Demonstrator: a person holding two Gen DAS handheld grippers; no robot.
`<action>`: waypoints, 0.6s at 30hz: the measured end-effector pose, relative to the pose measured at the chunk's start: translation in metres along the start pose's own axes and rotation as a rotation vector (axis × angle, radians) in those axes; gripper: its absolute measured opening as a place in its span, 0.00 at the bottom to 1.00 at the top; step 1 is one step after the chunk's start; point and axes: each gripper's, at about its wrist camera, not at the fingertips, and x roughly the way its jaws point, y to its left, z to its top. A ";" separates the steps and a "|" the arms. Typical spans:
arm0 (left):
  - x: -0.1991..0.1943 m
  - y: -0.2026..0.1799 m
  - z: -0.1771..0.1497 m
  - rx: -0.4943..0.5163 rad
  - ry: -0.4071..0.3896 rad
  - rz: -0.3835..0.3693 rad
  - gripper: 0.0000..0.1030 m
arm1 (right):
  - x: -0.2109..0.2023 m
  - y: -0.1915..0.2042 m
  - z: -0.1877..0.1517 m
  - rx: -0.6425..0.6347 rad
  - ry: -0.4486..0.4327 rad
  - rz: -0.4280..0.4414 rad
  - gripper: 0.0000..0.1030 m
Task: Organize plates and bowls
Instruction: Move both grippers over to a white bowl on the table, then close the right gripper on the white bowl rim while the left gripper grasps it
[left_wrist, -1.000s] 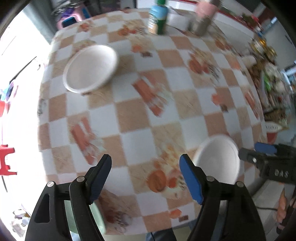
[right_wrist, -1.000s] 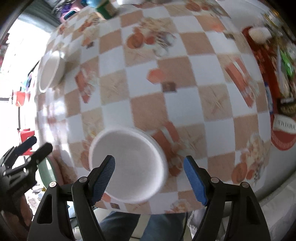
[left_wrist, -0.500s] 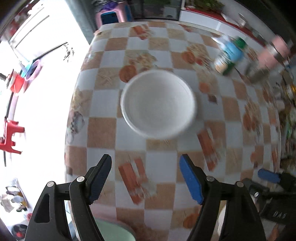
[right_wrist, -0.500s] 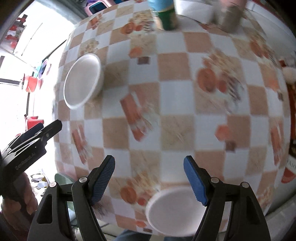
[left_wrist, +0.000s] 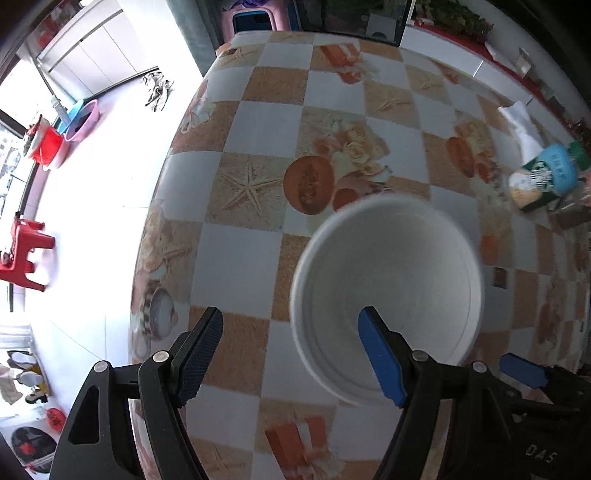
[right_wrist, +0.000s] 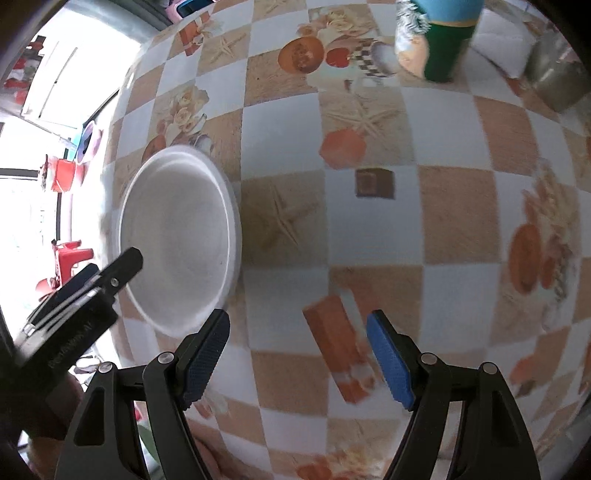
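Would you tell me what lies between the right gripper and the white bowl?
Nothing: in the right wrist view, only bare tablecloth separates right gripper from white bowl.

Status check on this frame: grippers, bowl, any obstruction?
Left gripper open, straddling white bowl's near rim. Right gripper open, empty, over tablecloth. Nothing blocking the bowl.

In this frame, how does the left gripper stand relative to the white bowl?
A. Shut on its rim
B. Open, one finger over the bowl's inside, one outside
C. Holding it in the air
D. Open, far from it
B: the left gripper is open, its near rim between the fingers of the white bowl, which sits on the table.
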 end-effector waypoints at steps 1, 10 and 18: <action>0.004 0.000 0.002 0.000 0.003 0.002 0.77 | 0.003 0.001 0.003 0.016 0.000 0.006 0.75; 0.004 0.000 0.010 0.061 -0.041 0.036 0.77 | -0.011 0.001 0.008 0.012 -0.058 0.032 0.75; 0.027 0.011 0.029 0.026 0.000 0.025 0.76 | 0.006 0.020 0.029 -0.005 -0.061 0.050 0.75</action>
